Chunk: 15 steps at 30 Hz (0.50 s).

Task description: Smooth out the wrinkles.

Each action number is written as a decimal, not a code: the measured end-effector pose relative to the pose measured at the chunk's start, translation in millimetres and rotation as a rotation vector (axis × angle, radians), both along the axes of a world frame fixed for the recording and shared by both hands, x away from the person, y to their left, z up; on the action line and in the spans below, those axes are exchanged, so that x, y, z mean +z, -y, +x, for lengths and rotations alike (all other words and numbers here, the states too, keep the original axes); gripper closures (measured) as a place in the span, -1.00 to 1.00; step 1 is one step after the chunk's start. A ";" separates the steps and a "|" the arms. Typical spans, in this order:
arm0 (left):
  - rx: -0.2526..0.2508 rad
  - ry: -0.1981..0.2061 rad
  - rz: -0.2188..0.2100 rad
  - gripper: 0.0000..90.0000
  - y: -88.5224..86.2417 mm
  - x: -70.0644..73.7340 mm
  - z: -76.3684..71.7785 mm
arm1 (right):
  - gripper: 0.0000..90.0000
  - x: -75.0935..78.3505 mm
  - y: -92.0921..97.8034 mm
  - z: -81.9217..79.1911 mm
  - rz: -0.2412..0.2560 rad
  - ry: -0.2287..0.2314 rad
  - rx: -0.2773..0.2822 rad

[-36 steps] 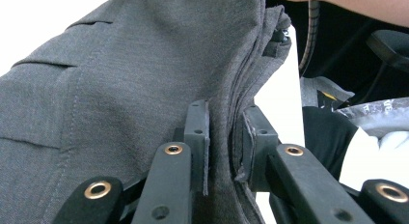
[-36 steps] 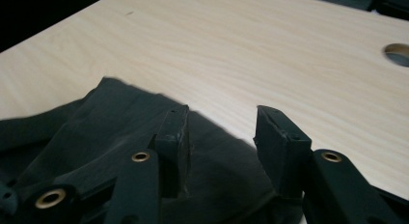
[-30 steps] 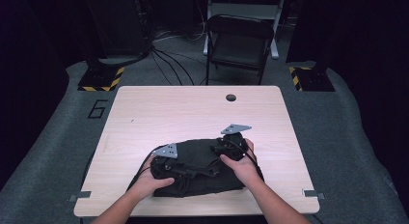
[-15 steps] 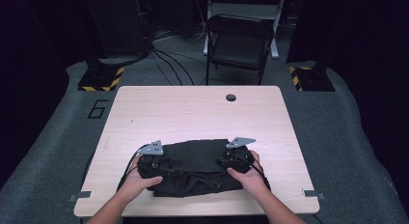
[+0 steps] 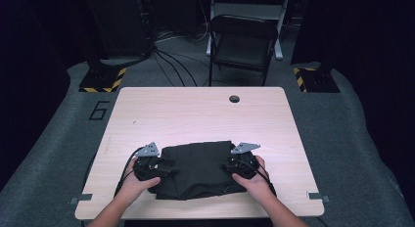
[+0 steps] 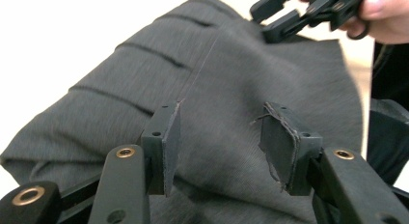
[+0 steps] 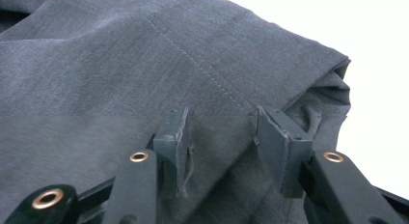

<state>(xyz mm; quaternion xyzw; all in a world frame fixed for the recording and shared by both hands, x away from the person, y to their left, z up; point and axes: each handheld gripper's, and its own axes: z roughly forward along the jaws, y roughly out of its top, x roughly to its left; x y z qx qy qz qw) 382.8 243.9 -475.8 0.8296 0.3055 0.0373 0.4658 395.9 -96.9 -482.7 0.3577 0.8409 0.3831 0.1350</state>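
Spreading apart is what the two grippers have done over the last second: a second ago both sat close together on top of the dark grey folded fabric garment (image 5: pixel 200 169), and now the left gripper (image 5: pixel 164 169) sits at the garment's left edge and the right gripper (image 5: pixel 230 166) at its right edge. The garment lies flat on the near half of the pale wooden counter (image 5: pixel 195 114), more squared and smoothed than it looked before.

From the left gripper view, the left gripper (image 6: pixel 219 137) has its jaws held wide over the cloth with nothing pinched between them; the right one shows farther off at the top. From the right gripper view, the right gripper (image 7: pixel 222 137) likewise stands with jaws apart, resting against a stitched fold near the garment's open end.

Judging by this, a smoothing pass outward looks finished, and the folded piece seems ready for its next fold or a grasp at both sides.
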 end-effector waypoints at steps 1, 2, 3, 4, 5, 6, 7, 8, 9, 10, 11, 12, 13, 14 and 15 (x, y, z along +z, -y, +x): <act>-0.002 -0.005 0.005 0.07 0.5 -1.1 0.4 | 0.20 1.8 -0.9 -1.4 0.010 0.007 0.002; 0.009 -0.002 0.001 0.05 1.9 -2.2 0.5 | 0.19 4.1 -1.7 -2.5 0.017 0.015 0.011; 0.008 0.001 0.013 0.04 2.5 -2.6 1.3 | 0.18 6.2 -3.2 -4.5 0.027 0.019 0.015; 0.017 0.006 0.015 0.03 3.7 -3.9 2.2 | 0.17 8.0 -4.4 -5.9 0.030 0.029 0.030; 0.016 0.010 0.023 0.01 3.9 -5.2 3.7 | 0.16 9.1 -6.4 -8.1 0.034 0.028 0.036; 0.026 0.010 0.028 0.01 4.8 -7.1 4.5 | 0.15 9.4 -8.4 -9.8 0.038 0.028 0.048; 0.026 0.014 0.041 0.01 4.7 -9.0 6.0 | 0.15 8.7 -9.9 -11.1 0.035 0.029 0.065; 0.028 0.014 0.049 0.01 4.4 -10.7 6.8 | 0.15 6.8 -12.1 -12.6 0.028 0.026 0.073; 0.034 0.013 0.050 0.01 4.3 -12.7 7.4 | 0.15 4.2 -13.5 -13.8 0.010 0.027 0.084; 0.037 0.021 0.062 0.02 3.6 -14.0 8.6 | 0.15 1.1 -14.4 -15.1 -0.001 0.024 0.093; 0.041 0.015 0.073 0.02 2.8 -15.1 9.4 | 0.15 -1.9 -14.2 -15.9 -0.016 0.023 0.104; 0.045 0.010 0.082 0.03 1.7 -16.7 10.4 | 0.15 -4.7 -14.2 -17.4 -0.021 0.014 0.100; 0.055 0.008 0.081 0.03 0.7 -19.0 11.4 | 0.15 -7.3 -13.2 -18.1 -0.029 0.010 0.100; 0.059 0.005 0.089 0.03 -0.6 -21.2 12.7 | 0.15 -9.6 -12.2 -18.6 -0.034 -0.001 0.102; 0.064 -0.009 0.100 0.03 -1.5 -22.9 13.5 | 0.15 -12.5 -11.2 -18.8 -0.038 -0.001 0.104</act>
